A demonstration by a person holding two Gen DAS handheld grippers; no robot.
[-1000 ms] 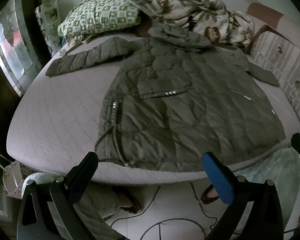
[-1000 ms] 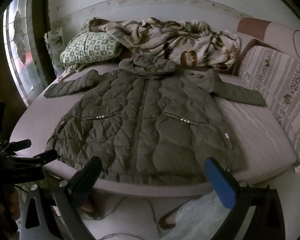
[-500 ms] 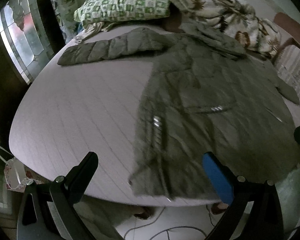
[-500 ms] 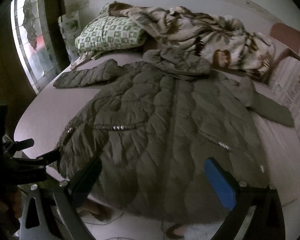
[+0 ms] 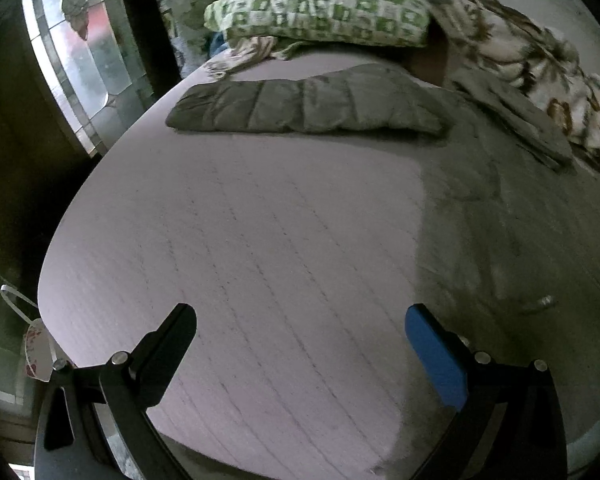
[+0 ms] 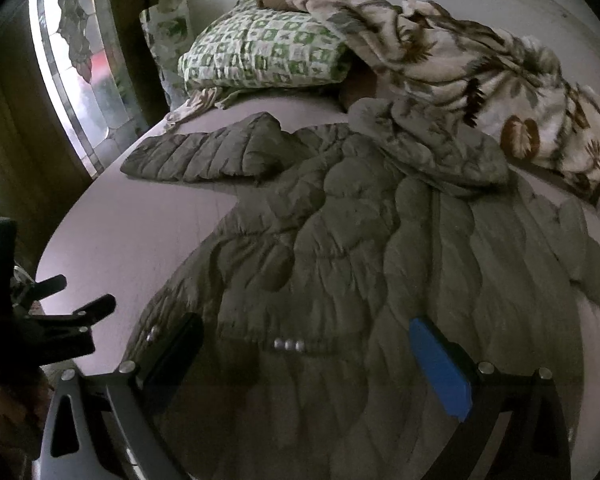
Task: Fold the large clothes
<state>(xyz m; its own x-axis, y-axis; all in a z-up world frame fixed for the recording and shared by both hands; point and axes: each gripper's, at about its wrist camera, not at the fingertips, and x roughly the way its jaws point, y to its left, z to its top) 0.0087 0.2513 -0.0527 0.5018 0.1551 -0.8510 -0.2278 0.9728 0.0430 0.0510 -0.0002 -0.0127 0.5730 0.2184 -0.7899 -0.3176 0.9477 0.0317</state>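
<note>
Left wrist view: left hand-held gripper (image 5: 300,330) spread wide, grasping nothing, over bare bed (image 5: 240,240) at lower centre. Quilted olive coat (image 5: 500,220) along right side of frame, one sleeve (image 5: 300,106) stretched leftward across upper middle. Green checked pillow (image 5: 320,4) at top centre, leaf-print blanket (image 5: 520,52) upper right.

Right wrist view: stained-glass window (image 6: 80,80) at upper left. Right hand-held gripper (image 6: 304,336) likewise released, over coat's hem at lower centre, snaps (image 6: 289,345) between its fingers.
</note>
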